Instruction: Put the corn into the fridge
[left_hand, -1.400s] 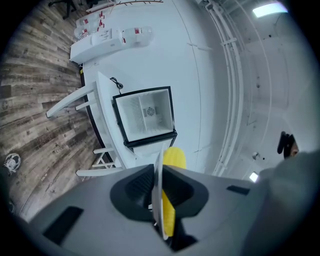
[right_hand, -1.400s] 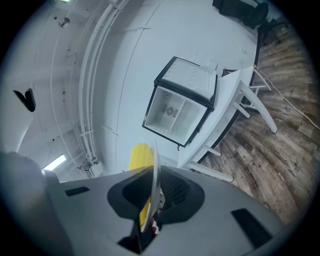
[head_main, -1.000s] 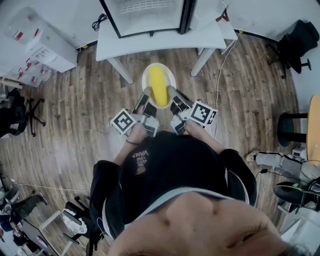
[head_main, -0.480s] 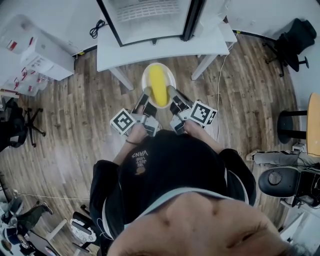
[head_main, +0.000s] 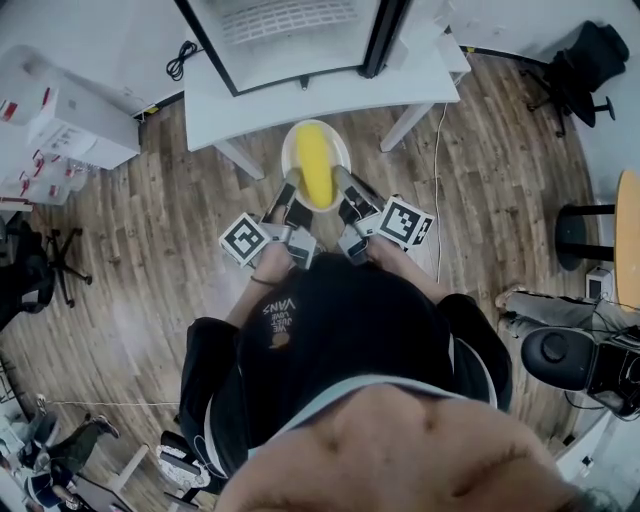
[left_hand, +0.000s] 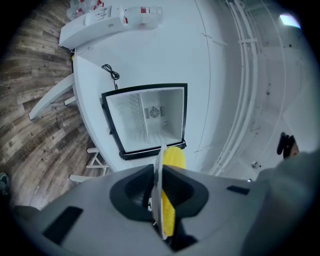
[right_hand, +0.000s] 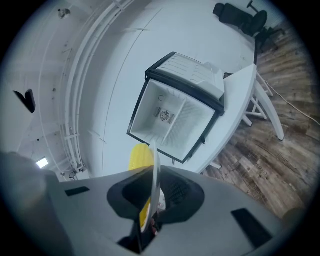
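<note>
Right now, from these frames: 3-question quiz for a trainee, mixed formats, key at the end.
1. True or false: the corn is pinched directly in the left gripper.
2. The fridge on the white table is: A) open; B) shut; C) lying on its side.
3. Fill in: the left and the right gripper are each shut on the rim of the ___.
Key: 1 false, the corn lies on the plate; 2 A; 3 plate.
</note>
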